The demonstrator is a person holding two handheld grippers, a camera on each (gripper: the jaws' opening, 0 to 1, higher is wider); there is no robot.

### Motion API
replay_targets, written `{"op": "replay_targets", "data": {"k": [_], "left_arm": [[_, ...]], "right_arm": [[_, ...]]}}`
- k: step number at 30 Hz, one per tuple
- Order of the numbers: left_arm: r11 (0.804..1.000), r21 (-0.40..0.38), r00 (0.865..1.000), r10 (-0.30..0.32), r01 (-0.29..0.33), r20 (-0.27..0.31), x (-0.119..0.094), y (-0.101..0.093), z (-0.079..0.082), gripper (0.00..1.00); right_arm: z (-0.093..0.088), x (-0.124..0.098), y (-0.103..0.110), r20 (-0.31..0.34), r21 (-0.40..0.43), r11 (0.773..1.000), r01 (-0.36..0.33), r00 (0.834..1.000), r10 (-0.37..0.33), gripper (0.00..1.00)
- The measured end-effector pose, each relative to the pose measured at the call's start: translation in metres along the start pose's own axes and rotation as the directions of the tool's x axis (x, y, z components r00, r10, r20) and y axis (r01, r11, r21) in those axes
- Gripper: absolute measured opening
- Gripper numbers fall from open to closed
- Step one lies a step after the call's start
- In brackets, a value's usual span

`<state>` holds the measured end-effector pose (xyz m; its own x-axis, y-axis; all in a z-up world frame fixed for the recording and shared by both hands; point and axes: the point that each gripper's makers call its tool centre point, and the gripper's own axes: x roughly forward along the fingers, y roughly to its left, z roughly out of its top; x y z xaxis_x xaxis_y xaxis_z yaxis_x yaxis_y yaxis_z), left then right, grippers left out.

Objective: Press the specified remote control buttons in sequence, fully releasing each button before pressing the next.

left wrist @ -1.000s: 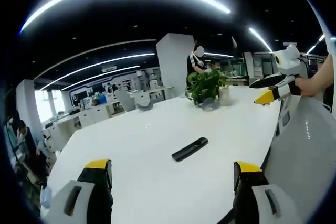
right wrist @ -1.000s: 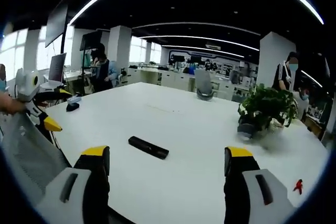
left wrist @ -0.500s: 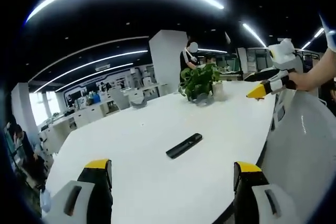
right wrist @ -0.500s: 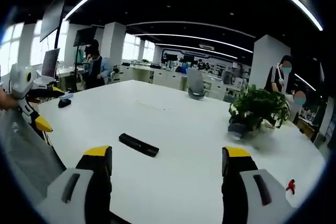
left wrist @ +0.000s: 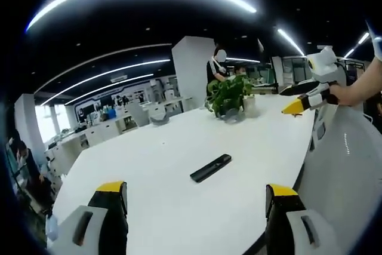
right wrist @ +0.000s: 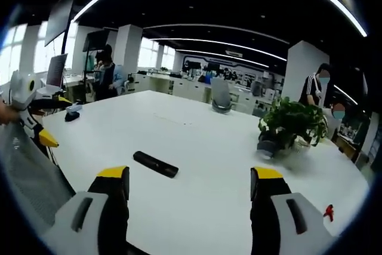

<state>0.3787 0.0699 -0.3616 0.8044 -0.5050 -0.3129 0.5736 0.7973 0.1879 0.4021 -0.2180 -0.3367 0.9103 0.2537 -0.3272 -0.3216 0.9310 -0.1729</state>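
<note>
A black remote control (left wrist: 210, 168) lies flat on the white table (left wrist: 167, 177), a short way beyond my left gripper (left wrist: 196, 194), whose jaws stand wide open with nothing between them. In the right gripper view the same remote (right wrist: 155, 164) lies ahead and slightly left of my right gripper (right wrist: 188, 181), which is also open and holds nothing. The right gripper (left wrist: 293, 100), held by a hand, hangs at the far right of the left gripper view. At the left edge of the right gripper view I see the left gripper (right wrist: 42, 120).
A potted green plant (left wrist: 228, 95) stands on the table past the remote, also visible as the plant (right wrist: 292, 125). A small dark object (right wrist: 71, 116) lies at the table's far left, a small red item (right wrist: 327, 211) near its right edge. People and desks fill the office behind.
Both views have shifted slightly with the hands. The remote lies in the same place on the table and both grippers stay open.
</note>
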Motion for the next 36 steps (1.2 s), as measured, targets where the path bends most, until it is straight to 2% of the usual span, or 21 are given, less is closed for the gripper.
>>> {"op": "replay_targets", "data": {"k": [5, 8, 13, 18, 20, 22, 24, 25, 27, 29, 33, 36], "left_arm": [[1.000, -0.023, 1.000, 0.013, -0.013, -0.001, -0.001, 0.006, -0.001, 1.00], [1.000, -0.008, 1.000, 0.018, -0.018, 0.004, -0.002, 0.005, 0.000, 1.00], [0.999, -0.013, 0.999, 0.044, -0.044, 0.001, -0.003, 0.013, -0.002, 1.00], [0.999, -0.015, 0.999, 0.040, -0.039, 0.034, -0.003, 0.012, 0.005, 1.00], [0.999, -0.021, 0.999, 0.042, -0.042, 0.026, -0.002, 0.012, 0.003, 1.00], [0.999, -0.034, 0.999, 0.021, -0.021, 0.024, 0.000, 0.008, 0.004, 1.00], [1.000, -0.001, 0.999, -0.029, 0.029, 0.014, 0.001, -0.001, 0.002, 1.00], [0.999, 0.011, 0.999, -0.033, 0.033, 0.011, 0.001, -0.003, 0.002, 1.00], [1.000, 0.012, 1.000, -0.016, 0.016, 0.017, 0.001, 0.001, 0.003, 1.00], [0.999, -0.033, 1.000, 0.007, -0.006, 0.025, 0.000, 0.006, 0.004, 1.00], [1.000, -0.011, 1.000, 0.015, -0.015, 0.005, 0.000, 0.007, 0.001, 1.00], [0.999, -0.022, 0.999, 0.036, -0.036, 0.006, -0.001, 0.011, 0.001, 1.00]], "right_arm": [[-0.004, 0.004, 0.006, -0.028, -0.037, 0.999, -0.028, 0.999, 0.027, 0.86], [-0.003, 0.004, 0.009, -0.025, -0.061, 0.998, -0.034, 0.999, 0.033, 0.85], [0.001, 0.003, 0.009, -0.024, -0.051, 0.999, -0.012, 1.000, 0.011, 0.84], [0.001, 0.002, 0.002, -0.020, -0.040, 0.999, 0.008, 1.000, -0.009, 0.84], [0.002, 0.000, -0.002, -0.007, -0.030, 0.999, 0.017, 1.000, -0.017, 0.82], [0.006, -0.003, -0.006, 0.011, -0.005, 0.999, 0.035, 0.999, -0.035, 0.81], [0.010, -0.003, -0.009, 0.030, 0.010, 0.999, 0.047, 0.998, -0.047, 0.80], [0.012, -0.003, -0.007, 0.031, 0.013, 0.999, 0.044, 0.999, -0.044, 0.80], [0.007, -0.001, -0.003, -0.006, -0.018, 0.999, 0.042, 0.999, -0.042, 0.81], [0.007, -0.002, -0.001, -0.015, -0.067, 0.997, 0.046, 0.999, -0.047, 0.81], [0.013, -0.005, -0.004, 0.018, -0.023, 0.999, 0.045, 0.999, -0.045, 0.79], [0.008, -0.003, -0.006, -0.001, -0.009, 0.999, 0.045, 0.999, -0.045, 0.77]]}}
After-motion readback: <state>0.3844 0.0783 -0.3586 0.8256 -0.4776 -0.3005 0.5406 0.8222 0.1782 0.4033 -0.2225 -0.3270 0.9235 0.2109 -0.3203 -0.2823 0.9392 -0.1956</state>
